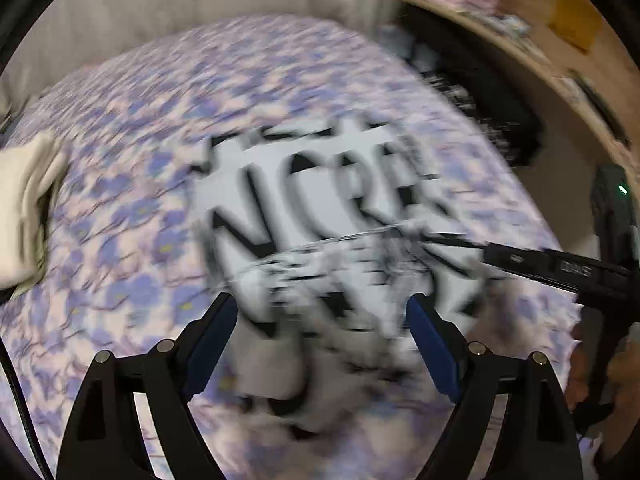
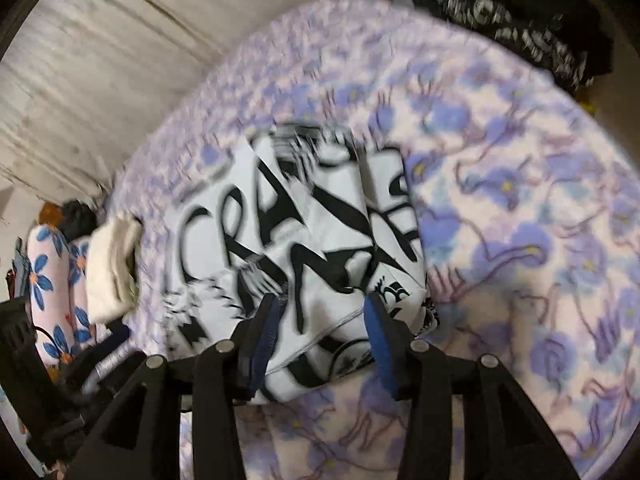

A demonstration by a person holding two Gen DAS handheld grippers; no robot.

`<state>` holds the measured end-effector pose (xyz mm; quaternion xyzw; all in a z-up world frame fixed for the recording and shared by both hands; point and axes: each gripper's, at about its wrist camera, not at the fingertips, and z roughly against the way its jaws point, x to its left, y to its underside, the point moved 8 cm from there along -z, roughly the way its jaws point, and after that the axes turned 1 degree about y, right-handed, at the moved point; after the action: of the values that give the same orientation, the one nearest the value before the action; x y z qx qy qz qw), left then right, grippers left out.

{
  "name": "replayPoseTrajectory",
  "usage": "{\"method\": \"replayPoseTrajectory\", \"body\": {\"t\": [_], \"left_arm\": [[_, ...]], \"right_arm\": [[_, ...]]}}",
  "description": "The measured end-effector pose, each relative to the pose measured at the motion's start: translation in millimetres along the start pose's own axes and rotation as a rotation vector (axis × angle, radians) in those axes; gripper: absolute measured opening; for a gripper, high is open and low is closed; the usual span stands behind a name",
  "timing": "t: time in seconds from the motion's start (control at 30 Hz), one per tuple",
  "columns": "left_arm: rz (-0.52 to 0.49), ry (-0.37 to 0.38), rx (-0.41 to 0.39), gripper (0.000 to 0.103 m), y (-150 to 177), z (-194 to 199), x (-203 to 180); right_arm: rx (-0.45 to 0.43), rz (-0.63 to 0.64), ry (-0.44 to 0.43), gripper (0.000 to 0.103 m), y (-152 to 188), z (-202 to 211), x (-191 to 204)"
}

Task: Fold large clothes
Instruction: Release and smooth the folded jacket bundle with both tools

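**Folded shirt lies on the bed, both grippers free of it**

A white shirt (image 2: pixel 304 248) with bold black lettering lies folded on the bed (image 2: pixel 520 208), whose cover is printed with purple flowers. The left gripper (image 1: pixel 322 316) is spread wide above the shirt, nothing between its blue pads. The right gripper (image 2: pixel 320 312) stands partly open over the shirt's near edge, holding nothing. A cream folded cloth (image 1: pixel 28 216) rests well apart.

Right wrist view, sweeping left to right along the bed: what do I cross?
Floral pillow → folded cream cloth → white garment with black lettering → bare stretch of the flowered bedspread.
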<state>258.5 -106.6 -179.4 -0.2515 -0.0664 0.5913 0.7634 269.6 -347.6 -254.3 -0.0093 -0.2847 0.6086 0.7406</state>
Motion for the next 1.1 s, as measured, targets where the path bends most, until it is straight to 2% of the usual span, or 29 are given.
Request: {"method": "replayPoseTrajectory", "body": {"t": [0.13, 0.2, 0.23, 0.27, 0.33, 0.37, 0.47, 0.5, 0.57, 0.7, 0.8, 0.9, 0.97, 1.03, 1.1], "left_arm": [[0.079, -0.003, 0.067, 0.085, 4.3, -30.1, 36.6], [0.109, 0.037, 0.081, 0.085, 8.1, -41.4, 43.4], [0.128, 0.066, 0.086, 0.085, 9.5, -45.9, 44.9], [0.142, 0.087, 0.085, 0.085, 9.2, -49.8, 45.2], [0.159, 0.101, 0.078, 0.082, 7.3, -55.0, 45.8], [0.155, 0.094, 0.077, 0.08, 6.6, -55.7, 44.8], [0.104, 0.075, 0.03, 0.072, -0.7, -51.2, 33.5], [0.082, 0.074, 0.01, 0.071, -3.3, -49.6, 26.3], [0.036, 0.048, -0.017, 0.068, -8.3, -48.9, 12.2], [-0.058, -0.095, -0.017, 0.06, -7.5, -68.1, 2.7], [-0.101, -0.145, -0.009, 0.06, 2.6, -84.5, 5.6], [-0.121, -0.143, -0.003, 0.06, 2.2, -79.8, 4.4], [-0.102, -0.119, 0.019, 0.06, 0.1, -70.8, 3.5], [-0.077, -0.12, 0.002, 0.06, -8.3, -55.5, 5.9], [-0.063, -0.116, -0.048, 0.06, -19.7, -40.1, 6.3]], "right_arm": [[0.083, 0.007, -0.057, 0.045, -0.3, -29.7, -8.8], [0.113, 0.017, -0.084, 0.044, -2.2, -42.7, -9.3], [0.119, 0.028, -0.102, 0.04, -4.2, -47.8, -7.7], [0.125, 0.041, -0.109, 0.027, -5.7, -50.5, -5.3], [0.121, 0.091, -0.103, 0.02, -10.1, -51.0, 1.9], [0.094, 0.113, -0.091, 0.017, -15.1, -43.0, 6.4], [-0.074, 0.166, -0.071, 0.015, -37.7, 7.2, 18.4], [-0.129, 0.17, -0.058, 0.014, -44.1, 23.7, 16.7], [-0.138, 0.156, -0.026, 0.014, -45.4, 24.7, 4.2], [0.004, 0.092, 0.023, 0.014, -19.3, -29.9, -29.1], [0.011, 0.061, 0.002, 0.015, -11.3, -40.1, -34.8], [0.017, 0.06, 0.011, 0.018, -12.4, -34.9, -31.1], [0.016, 0.079, 0.056, 0.028, -16.6, -26.4, -29.1], [-0.03, 0.118, 0.09, 0.038, -26.7, -9.9, -18.9], [-0.097, 0.165, 0.078, 0.04, -43.1, 4.6, -4.1]]}}
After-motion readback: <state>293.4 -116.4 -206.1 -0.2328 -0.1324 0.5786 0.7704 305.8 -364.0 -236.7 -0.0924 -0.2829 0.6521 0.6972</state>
